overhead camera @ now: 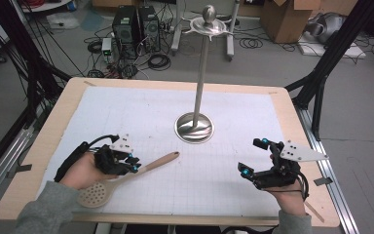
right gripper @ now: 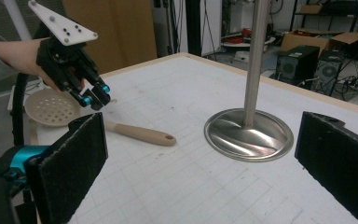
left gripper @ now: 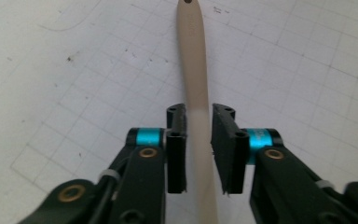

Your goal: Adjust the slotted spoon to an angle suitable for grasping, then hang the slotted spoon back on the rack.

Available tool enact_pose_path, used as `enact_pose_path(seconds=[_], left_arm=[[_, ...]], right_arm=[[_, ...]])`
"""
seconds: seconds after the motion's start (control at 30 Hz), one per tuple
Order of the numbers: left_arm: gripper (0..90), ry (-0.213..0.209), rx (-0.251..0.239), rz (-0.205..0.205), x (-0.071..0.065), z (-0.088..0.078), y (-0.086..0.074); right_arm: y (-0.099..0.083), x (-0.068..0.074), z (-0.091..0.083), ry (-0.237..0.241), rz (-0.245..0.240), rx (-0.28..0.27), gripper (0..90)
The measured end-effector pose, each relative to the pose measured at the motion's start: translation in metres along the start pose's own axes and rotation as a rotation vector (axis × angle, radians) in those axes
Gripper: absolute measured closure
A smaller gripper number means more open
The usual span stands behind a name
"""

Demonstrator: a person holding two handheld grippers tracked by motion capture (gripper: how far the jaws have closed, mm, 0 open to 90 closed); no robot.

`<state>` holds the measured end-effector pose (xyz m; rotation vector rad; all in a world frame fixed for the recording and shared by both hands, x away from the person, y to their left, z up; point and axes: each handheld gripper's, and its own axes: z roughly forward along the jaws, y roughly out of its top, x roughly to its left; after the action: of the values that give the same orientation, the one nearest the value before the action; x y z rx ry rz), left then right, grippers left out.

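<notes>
The slotted spoon [overhead camera: 126, 179] lies on the gridded mat [overhead camera: 224, 122], near the metal stand [overhead camera: 195, 127] — the left gripper [overhead camera: 132, 163] straddles its handle with jaws slightly apart, not yet clamped. The right gripper [overhead camera: 253, 156], on the stand's other side, is wide open — holding nothing.

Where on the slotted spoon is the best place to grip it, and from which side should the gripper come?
Grip the slotted spoon on its straight handle, about midway, coming from above with the jaws either side. It lies flat on the table, and the handle is narrow enough to fit between them; the round perforated bowl looks too wide. The left gripper already straddles the handle this way.
</notes>
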<state>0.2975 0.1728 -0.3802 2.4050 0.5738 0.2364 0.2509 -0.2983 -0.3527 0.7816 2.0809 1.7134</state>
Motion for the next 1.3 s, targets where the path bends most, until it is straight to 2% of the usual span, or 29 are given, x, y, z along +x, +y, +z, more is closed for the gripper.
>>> enact_pose_path(seconds=[0.07, 0.23, 0.33, 0.47, 0.53, 0.67, 0.77, 0.83, 1.0, 1.1, 1.3], left_arm=[[64.8, -0.009, -0.001, -0.021, 0.0, -0.003, -0.006], [46.1, -0.045, 0.011, -0.038, -0.002, -0.006, -0.017], [41.4, -0.062, 0.027, -0.03, -0.005, -0.006, -0.021], [34.8, -0.05, 0.055, -0.029, -0.006, -0.004, -0.027], [29.4, -0.052, 0.07, -0.045, -0.005, -0.004, -0.028], [23.6, -0.04, 0.063, -0.068, -0.005, -0.003, -0.028], [21.7, -0.046, 0.062, -0.069, -0.006, -0.002, -0.028], [22.6, -0.045, 0.066, -0.046, -0.007, 0.0, -0.028], [26.1, -0.041, 0.118, -0.029, -0.009, 0.01, -0.028], [27.6, -0.061, 0.148, -0.019, -0.008, 0.013, -0.029], [34.4, -0.056, 0.182, -0.03, -0.006, 0.02, -0.03]], right_arm=[[0.0, 0.001, 0.001, 0.0, 0.0, 0.001, 1.1], [0.0, 0.002, 0.004, 0.003, -0.004, 0.012, 1.1], [0.0, 0.001, 0.006, 0.005, -0.003, 0.016, 1.1], [0.0, 0.001, 0.006, 0.005, -0.003, 0.014, 1.1], [0.0, 0.001, 0.006, 0.004, -0.005, 0.014, 1.1], [0.0, 0.001, 0.007, 0.007, -0.007, 0.017, 1.1], [0.0, 0.0, 0.007, 0.006, -0.002, 0.021, 1.1], [-0.001, 0.0, 0.007, 0.006, -0.002, 0.02, 1.1], [0.0, 0.001, 0.006, 0.005, -0.005, 0.014, 1.1], [0.0, 0.001, 0.005, 0.004, -0.001, 0.019, 1.1], [0.0, 0.001, 0.004, 0.008, -0.004, 0.018, 1.1]])
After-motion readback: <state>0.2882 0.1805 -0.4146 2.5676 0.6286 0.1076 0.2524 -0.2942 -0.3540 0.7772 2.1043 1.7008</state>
